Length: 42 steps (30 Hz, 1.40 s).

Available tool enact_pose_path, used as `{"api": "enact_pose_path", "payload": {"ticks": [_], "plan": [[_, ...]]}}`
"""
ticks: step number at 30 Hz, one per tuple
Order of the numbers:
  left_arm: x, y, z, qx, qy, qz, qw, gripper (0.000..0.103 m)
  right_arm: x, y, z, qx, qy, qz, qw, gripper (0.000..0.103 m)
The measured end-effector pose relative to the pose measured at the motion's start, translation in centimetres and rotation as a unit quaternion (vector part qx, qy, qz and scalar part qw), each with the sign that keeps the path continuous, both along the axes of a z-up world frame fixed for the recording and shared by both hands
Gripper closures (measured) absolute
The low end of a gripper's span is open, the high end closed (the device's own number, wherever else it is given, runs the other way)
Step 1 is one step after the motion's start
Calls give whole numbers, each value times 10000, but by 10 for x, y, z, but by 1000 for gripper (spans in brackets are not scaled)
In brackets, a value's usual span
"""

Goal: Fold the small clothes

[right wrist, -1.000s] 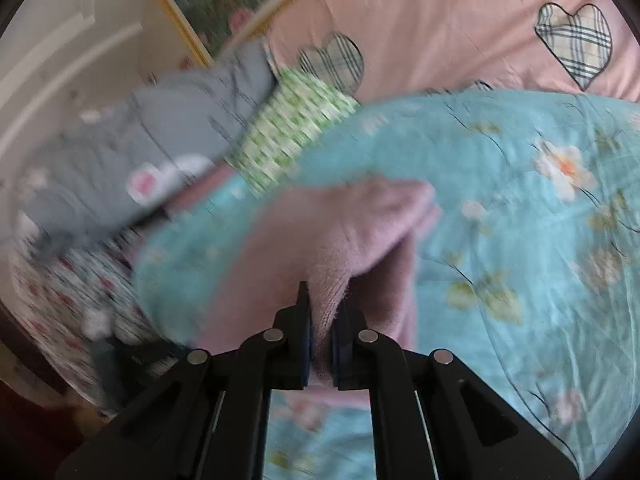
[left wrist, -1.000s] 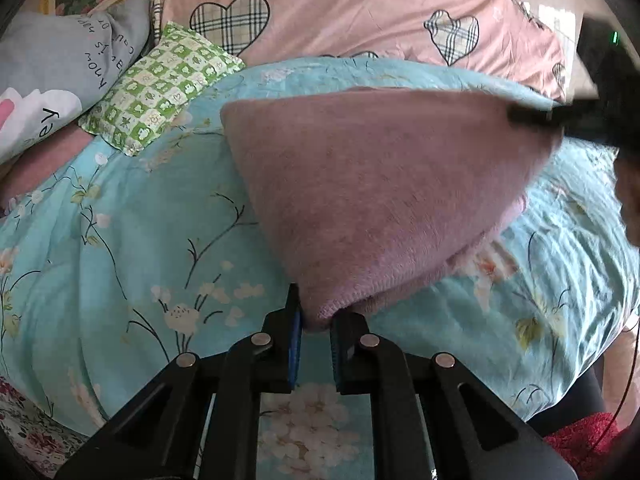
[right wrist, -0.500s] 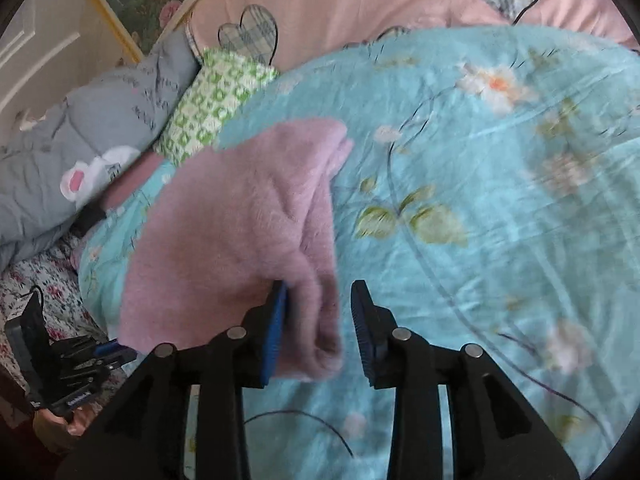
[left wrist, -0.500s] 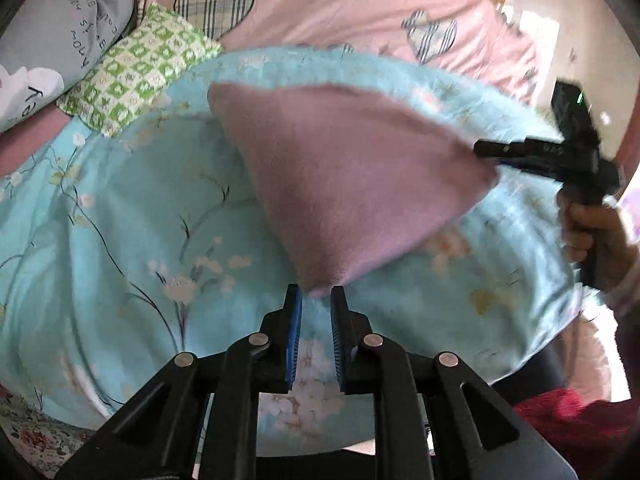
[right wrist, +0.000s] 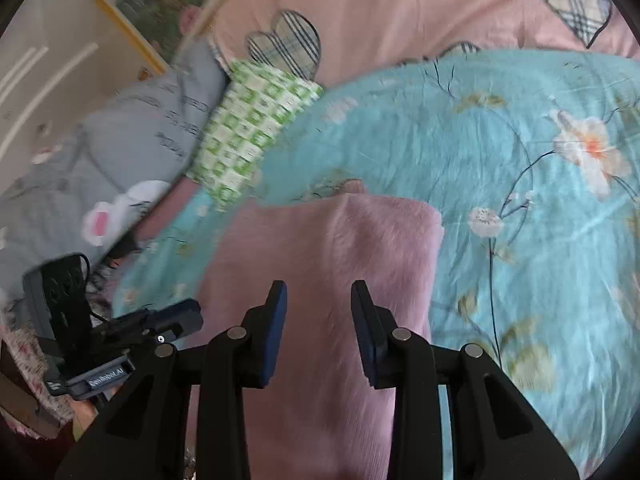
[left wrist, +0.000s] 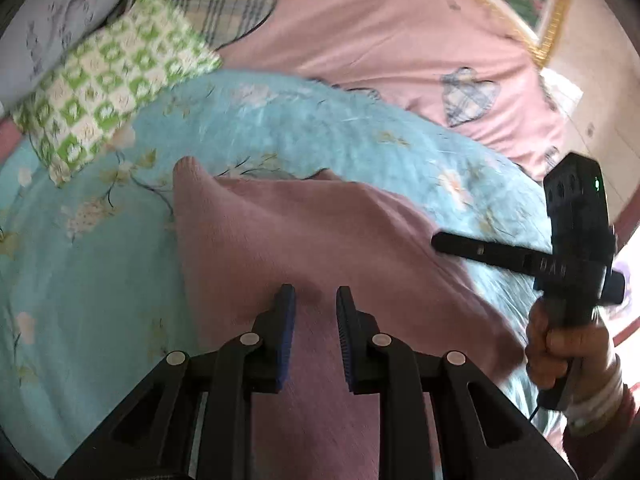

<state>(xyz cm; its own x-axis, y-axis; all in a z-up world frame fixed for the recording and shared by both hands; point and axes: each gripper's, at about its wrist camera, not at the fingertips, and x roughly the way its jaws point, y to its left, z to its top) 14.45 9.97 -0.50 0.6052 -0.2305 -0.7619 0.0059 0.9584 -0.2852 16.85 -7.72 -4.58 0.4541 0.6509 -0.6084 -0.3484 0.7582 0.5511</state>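
Dusty mauve-pink on the fuzzy garment, plain all over, lying on a turquoise quilt printed with white-and-peach blossoms on thin dark branches. Far left, a green-and-white checked pillow beside a grey cushion with dark lettering. Behind, a pale pink cover with plaid hearts outlined in black.

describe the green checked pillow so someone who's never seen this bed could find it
Start at the turquoise floral quilt covering the bed. At its head end lies the green checked pillow, between a grey printed pillow and the pink blanket. It alone has green-and-white squares.
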Motion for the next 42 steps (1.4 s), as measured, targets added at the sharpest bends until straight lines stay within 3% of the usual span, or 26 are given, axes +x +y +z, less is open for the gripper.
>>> {"api": "enact_pose_path", "payload": {"ticks": [3,5,8,11,14,21,25,30,35,38,42], "plan": [[23,12,-20,354,423,240,9982,86,33,14,-19,-491,242,-71,9985,69],[31,19,-32,579,486,424,9962,86,51,20,-32,-783,221,-145,9966,71],[35,26,-43,608,505,535,9954,85,71,29,-43,-892,123,-189,9958,71],[32,23,-37,688,481,522,9951,85,75,29,-37,-904,157,-177,9956,71],[8,15,-17,661,273,445,9965,86,54,17,-17,-627,69,-135,9979,70],[-80,-26,16,275,-214,-214,9992,86,-47,-25,14,-203,-313,-1,9993,69],[-108,-43,7,115,-190,-451,9987,86,-83,-25,9,-147,-308,158,9993,71],[-115,-43,-13,146,3,-422,9990,86,-91,-19,-6,-90,-122,166,9997,76],[-125,-40,-30,130,-5,-490,9987,86,-101,-23,-35,-560,204,-87,9982,78],[-124,-37,-45,72,24,-500,9987,86,-107,-29,-49,-533,131,-211,9983,79],[-130,-38,-42,102,-77,-444,9989,87,-111,-29,-46,-581,10,-296,9979,79]]}}
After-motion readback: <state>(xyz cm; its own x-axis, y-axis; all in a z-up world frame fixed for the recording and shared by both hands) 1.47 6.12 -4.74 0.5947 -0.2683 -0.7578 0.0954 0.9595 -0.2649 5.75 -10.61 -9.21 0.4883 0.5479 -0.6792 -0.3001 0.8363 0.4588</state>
